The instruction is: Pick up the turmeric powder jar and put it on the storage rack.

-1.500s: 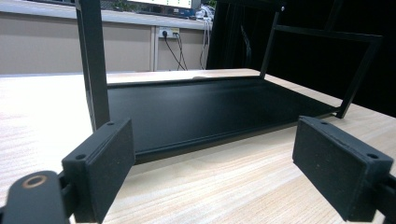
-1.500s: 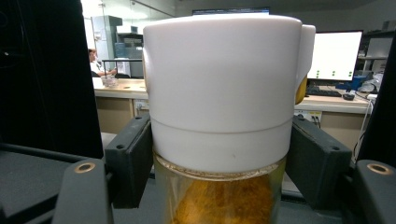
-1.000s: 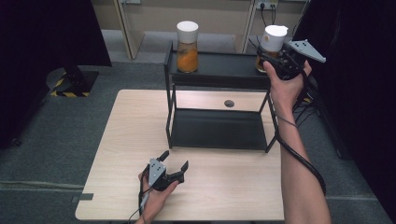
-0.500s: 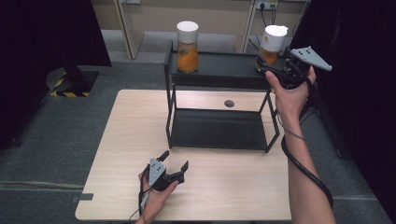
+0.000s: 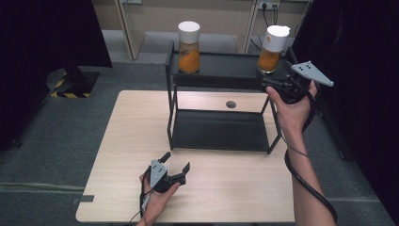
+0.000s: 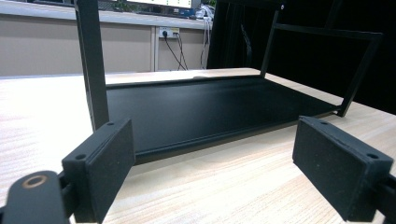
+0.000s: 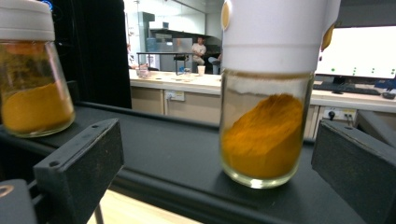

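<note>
Glass jar [image 7: 266,98] with a white plastic cap, roughly half full of orange-yellow powder heaped higher on one side, stands upright on the top shelf [image 5: 226,70] of the black metal rack, near its right end. In the right gripper view it sits between and just beyond the right gripper's [image 7: 224,172] fingers [image 7: 79,163], nearer the right-side one, touching neither. Those fingers have just been opening and now stand wide, nothing pressed between them. In the high view the right gripper [image 5: 268,87] is held level at the shelf edge, just short of the jar [image 5: 273,49]. Second jar [image 5: 189,47], same clear glass, white cap and orange powder, stands upright well off to the left of the right fingers on the same shelf, at its left end; in the right gripper view it [image 7: 32,70] shows past the left-side finger. Left gripper [image 5: 176,162] rests low on the light wood surface [image 5: 131,136], fingers [image 6: 105,168] spread wide and holding nothing, pointed at the rack's lower shelf [image 6: 210,107], which lies just ahead of the fingertips; a black rack post [image 6: 93,65] rises just beyond the left-side finger.
</note>
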Demonstrator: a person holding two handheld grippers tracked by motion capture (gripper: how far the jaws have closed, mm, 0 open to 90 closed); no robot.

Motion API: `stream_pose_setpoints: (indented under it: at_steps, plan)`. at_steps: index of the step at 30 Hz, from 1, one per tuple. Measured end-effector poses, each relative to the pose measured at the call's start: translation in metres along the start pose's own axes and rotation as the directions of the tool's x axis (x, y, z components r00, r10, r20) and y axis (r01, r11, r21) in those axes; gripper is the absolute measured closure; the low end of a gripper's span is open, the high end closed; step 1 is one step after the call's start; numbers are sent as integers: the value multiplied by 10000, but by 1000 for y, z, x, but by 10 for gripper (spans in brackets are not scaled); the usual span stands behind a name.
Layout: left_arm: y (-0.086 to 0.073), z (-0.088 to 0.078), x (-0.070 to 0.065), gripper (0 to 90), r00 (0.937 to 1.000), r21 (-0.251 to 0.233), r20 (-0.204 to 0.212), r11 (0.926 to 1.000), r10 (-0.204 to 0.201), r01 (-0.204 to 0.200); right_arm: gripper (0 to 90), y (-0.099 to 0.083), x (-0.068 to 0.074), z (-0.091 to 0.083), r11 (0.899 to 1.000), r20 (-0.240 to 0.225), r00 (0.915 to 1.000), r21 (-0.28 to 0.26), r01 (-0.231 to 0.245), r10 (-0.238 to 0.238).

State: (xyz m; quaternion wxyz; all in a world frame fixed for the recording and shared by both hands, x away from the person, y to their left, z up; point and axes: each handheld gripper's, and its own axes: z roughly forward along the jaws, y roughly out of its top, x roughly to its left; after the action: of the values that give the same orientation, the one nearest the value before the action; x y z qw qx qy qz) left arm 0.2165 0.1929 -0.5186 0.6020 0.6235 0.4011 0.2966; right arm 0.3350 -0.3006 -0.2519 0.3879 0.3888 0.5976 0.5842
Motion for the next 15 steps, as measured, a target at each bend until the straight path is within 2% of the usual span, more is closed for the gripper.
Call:
stream_pose_setpoints:
  at_steps: [5, 9, 15]
  plan:
    - [0, 0, 0, 126, 10000, 1, -3, 10000, -11, 11, 23, -6, 2, -6, 9999, -167, 9999, 132, -5, 7]
    - [0, 0, 0, 126, 10000, 7, -3, 10000, -4, 4, 21, -10, 7, -10, 9996, -229, 9996, 225, 184, -179]
    - [0, 0, 0, 126, 10000, -1, -4, 10000, -6, 6, 21, -18, 9, -16, 9996, -393, 9992, 247, 110, -100]
